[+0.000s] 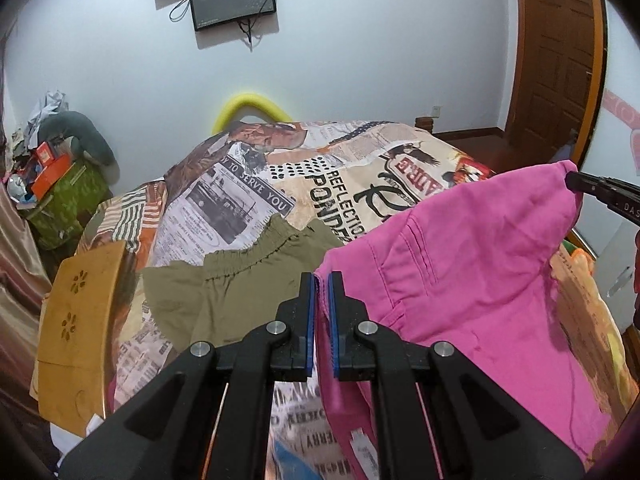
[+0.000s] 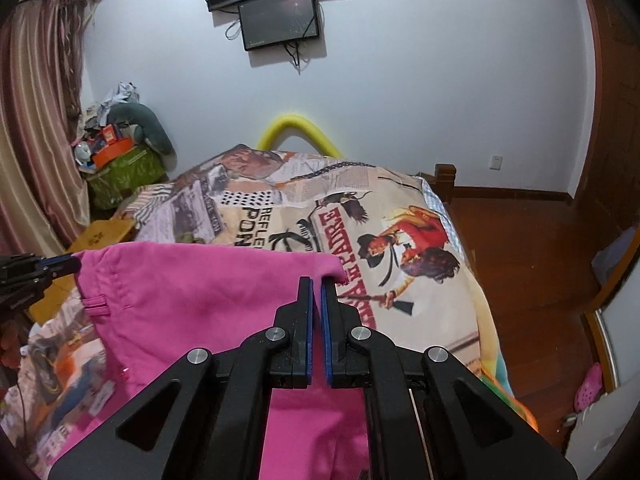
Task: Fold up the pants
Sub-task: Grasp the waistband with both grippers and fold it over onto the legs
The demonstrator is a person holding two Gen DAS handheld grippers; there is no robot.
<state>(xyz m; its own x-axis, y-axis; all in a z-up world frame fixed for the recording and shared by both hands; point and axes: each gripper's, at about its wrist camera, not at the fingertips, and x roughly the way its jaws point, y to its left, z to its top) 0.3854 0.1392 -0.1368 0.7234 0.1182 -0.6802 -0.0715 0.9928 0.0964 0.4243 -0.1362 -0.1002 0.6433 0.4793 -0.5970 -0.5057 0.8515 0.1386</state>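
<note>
Left gripper (image 1: 321, 280) and right gripper (image 2: 316, 284) each pinching pink pants (image 1: 460, 264) above bedspread (image 2: 400, 240); olive garment (image 1: 240, 276) only ahead-left of left gripper; "TO SERVE YOU" legible beyond

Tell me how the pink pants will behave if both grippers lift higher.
The pink pants will probably sag between the left gripper and right gripper, since the cloth already droops. They look light and floppy, so the hanging legs would likely swing.

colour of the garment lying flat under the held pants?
Olive green garment, gathered elastic waistband; clearest in the left wrist view.
</note>
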